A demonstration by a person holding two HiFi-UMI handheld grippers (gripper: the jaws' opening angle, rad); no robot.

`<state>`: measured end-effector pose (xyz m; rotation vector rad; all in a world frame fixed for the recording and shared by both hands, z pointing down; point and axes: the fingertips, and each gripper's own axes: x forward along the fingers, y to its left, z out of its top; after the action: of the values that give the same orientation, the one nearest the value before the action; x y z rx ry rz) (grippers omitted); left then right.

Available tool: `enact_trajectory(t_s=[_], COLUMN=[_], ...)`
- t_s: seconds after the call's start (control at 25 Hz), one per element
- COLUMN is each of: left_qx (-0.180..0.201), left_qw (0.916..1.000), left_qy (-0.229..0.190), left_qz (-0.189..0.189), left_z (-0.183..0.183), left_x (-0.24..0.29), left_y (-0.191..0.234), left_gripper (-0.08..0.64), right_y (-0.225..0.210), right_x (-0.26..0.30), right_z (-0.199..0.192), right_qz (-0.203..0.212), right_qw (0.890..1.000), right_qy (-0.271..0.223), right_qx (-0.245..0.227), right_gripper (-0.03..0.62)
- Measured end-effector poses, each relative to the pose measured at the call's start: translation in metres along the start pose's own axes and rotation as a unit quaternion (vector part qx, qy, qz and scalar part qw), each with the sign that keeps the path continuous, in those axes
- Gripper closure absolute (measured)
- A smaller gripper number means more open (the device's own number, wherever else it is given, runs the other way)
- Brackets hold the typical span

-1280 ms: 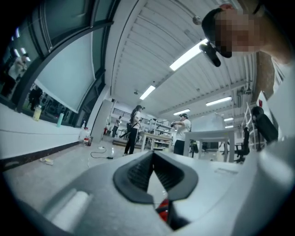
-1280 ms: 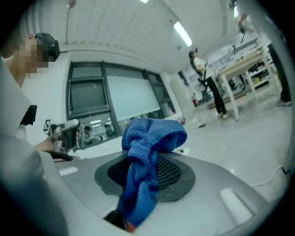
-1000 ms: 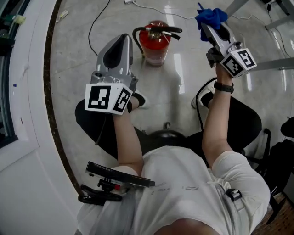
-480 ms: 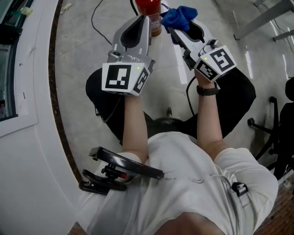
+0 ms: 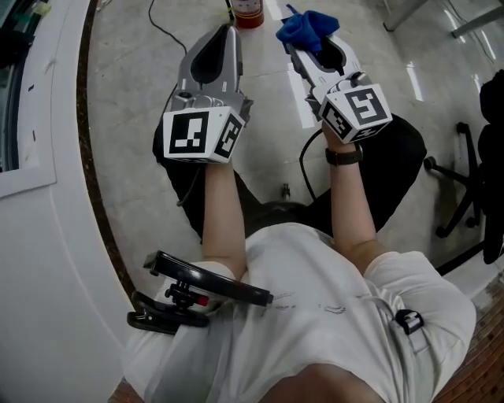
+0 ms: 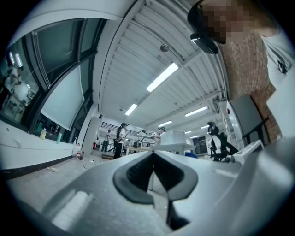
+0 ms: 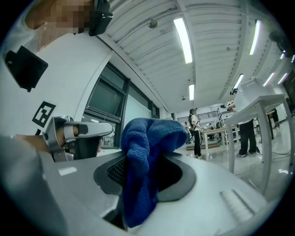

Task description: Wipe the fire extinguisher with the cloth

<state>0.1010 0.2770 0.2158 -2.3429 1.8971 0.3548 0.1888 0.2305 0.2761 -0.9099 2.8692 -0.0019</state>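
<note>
White cotton shirt (image 5: 315, 315) fills the foreground as a seated person holds a gripper out in each hand above a grey polished stone floor (image 5: 134, 86). A black clamp-like device (image 5: 189, 295) sits at the person's left hip, and a dark watch (image 5: 344, 155) bands the right wrist, beside a black cable (image 5: 301, 167) looping down to the floor.

Each tool's cube carries the only print on show: bold black-and-white square markers on the left cube (image 5: 197, 135) and the right cube (image 5: 356, 110). No words can be read on either.

The left gripper (image 5: 227, 33) (image 6: 153, 154) has its jaws brought together at the tips with nothing between them. The right gripper (image 5: 303, 53) (image 7: 147, 161) is clamped on a bunched blue cloth (image 5: 307, 27) (image 7: 145, 138), which stands up out of the dark pads and droops over their front. The two tools are held side by side, apart, both pointing away from the person.

Just beyond the left gripper's tip, the red fire extinguisher (image 5: 247, 9) stands on the floor, cut off by the head view's top edge; its label is out of frame. The cloth is near it, to its right, not touching it.

At the right, a black office chair (image 5: 465, 181) stands on the floor. Farther off, the gripper views take in a wide hall with white tables (image 7: 258, 106), people standing (image 6: 120, 136), and strip lights (image 6: 162, 77) on a ribbed ceiling.
</note>
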Motion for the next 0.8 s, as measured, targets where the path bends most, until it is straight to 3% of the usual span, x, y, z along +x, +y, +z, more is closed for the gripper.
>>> enact_trajectory(t_s=[0.32,0.48,0.8], left_qx=[-0.005,-0.008,-0.008], left_qw=[0.9999,0.9998,0.9988], left_qy=[0.01,0.009,0.007], left_qz=[-0.007,-0.017,-0.048], left_z=[0.01,0.02,0.039], left_x=[-0.06,-0.075,-0.101], left_y=[-0.025,-0.045,-0.072], left_gripper=[0.561,0.561,0.561], right_y=[0.059,0.081,0.095], right_x=[-0.047,-0.07,-0.099], right_z=[0.002,0.007,0.025], right_qz=[-0.03,-0.02,-0.041], right_qw=[0.999,0.999,0.999], right_qy=[0.02,0.025,0.008], right_qx=[-0.02,-0.017,-0.021], right_gripper=[0.456,0.456,0.456])
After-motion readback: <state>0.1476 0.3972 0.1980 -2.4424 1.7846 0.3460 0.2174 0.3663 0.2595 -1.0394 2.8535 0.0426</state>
